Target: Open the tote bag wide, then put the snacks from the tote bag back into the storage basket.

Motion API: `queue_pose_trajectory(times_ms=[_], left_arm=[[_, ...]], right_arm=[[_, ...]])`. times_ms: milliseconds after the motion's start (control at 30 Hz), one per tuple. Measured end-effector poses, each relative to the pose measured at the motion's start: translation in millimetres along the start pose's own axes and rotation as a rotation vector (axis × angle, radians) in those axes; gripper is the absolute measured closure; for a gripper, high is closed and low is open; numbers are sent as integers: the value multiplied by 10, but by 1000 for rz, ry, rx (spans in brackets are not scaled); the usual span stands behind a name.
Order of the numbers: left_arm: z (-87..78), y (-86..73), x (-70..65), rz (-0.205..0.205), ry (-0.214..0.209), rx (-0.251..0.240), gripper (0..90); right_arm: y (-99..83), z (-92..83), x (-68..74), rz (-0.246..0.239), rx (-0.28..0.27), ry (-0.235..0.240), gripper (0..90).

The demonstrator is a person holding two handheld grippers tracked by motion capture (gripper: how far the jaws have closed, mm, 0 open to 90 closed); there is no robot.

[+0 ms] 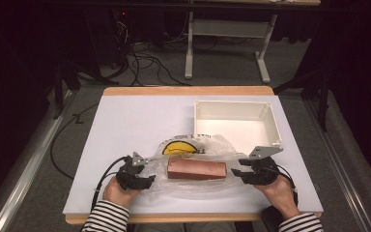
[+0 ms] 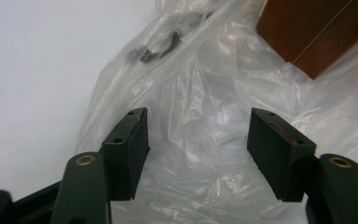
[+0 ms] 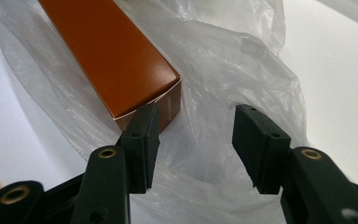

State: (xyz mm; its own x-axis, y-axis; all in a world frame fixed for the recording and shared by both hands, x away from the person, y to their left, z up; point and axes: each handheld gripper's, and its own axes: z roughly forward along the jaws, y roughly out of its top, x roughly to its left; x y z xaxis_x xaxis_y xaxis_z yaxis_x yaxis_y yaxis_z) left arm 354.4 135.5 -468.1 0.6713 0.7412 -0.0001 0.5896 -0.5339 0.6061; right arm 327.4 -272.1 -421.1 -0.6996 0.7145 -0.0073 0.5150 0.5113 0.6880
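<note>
Nearest us, our left gripper [image 1: 142, 178] and right gripper [image 1: 240, 172] both stand open over the crumpled plastic bag [image 1: 193, 186], gripping nothing. The brown box [image 1: 196, 169] lies between them, at three o'clock from the left.

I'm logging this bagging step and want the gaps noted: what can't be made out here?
- Print on the plastic bag: high view, the yellow design is crumpled, partly behind the brown box, too small to read.
- Box's far end: left gripper view, cut by the frame edge.
- Whether the box lies inside or on the bag: unclear.
- Bin front wall's inner face: hidden.
</note>
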Motion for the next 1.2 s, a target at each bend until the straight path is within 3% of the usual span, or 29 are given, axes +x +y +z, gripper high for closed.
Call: queue_pose_trajectory(times_ms=[300, 667, 1200], left_arm=[[0, -35, 20, -11, -9, -20, 367], [1, -43, 23, -10, -11, -24, 364], [5, -44, 17, -18, -7, -29, 362]], right_arm=[[61, -52, 31, -16, -44, 29, 510], [132, -36, 47, -27, -58, 47, 503], [297, 42, 141, -92, -96, 90, 490]])
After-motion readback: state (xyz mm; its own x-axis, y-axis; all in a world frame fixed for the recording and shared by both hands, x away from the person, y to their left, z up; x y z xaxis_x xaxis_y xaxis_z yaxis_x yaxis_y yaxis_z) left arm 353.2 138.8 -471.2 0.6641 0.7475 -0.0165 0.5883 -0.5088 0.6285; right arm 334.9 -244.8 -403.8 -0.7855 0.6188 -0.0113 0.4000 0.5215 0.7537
